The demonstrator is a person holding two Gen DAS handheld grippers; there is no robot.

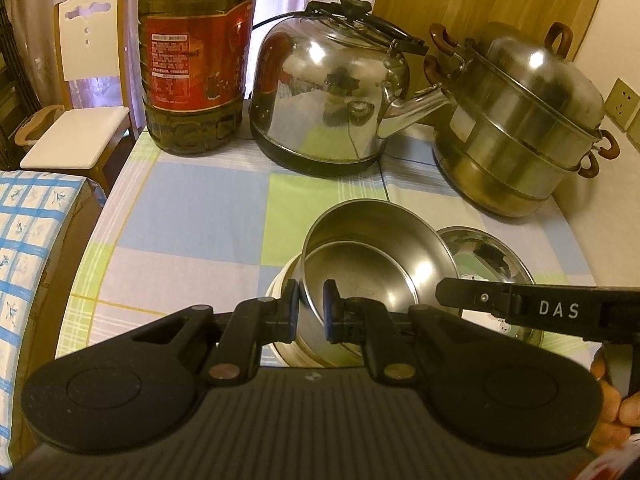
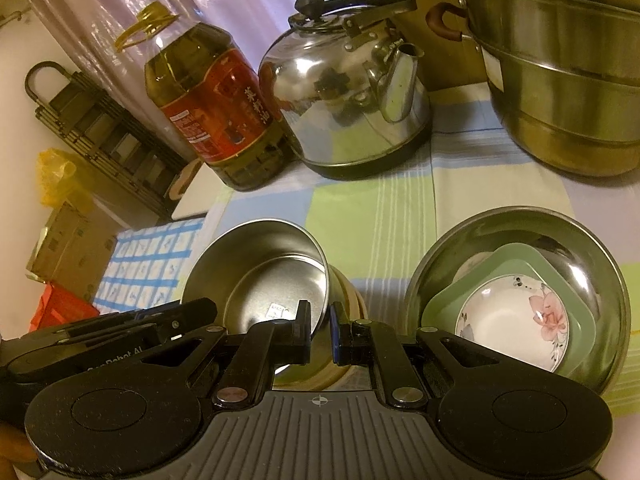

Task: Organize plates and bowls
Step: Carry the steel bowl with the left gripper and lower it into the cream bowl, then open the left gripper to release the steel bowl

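A deep steel bowl (image 1: 380, 264) (image 2: 260, 272) hangs tilted over a cream bowl (image 1: 280, 288) (image 2: 354, 300) on the checked tablecloth. My left gripper (image 1: 312, 308) is shut on the bowl's left rim, the wall pinched between its blue pads. On the opposite rim my right gripper (image 2: 321, 330) is shut the same way. Each gripper shows in the other's view: the right one (image 1: 460, 296) reaches in from the right, the left one (image 2: 120, 332) from the left. To the right a wide steel basin (image 2: 592, 264) (image 1: 488, 256) holds a green square plate (image 2: 516, 264) and a white flowered dish (image 2: 516, 320).
Along the back of the table stand an oil bottle (image 1: 196, 60), a steel kettle (image 1: 332, 96) and a stacked steamer pot (image 1: 528, 120). A white chair (image 1: 84, 92) stands off the table's left edge, beside a blue-checked cloth (image 1: 28, 240). A hand (image 1: 616, 400) shows at lower right.
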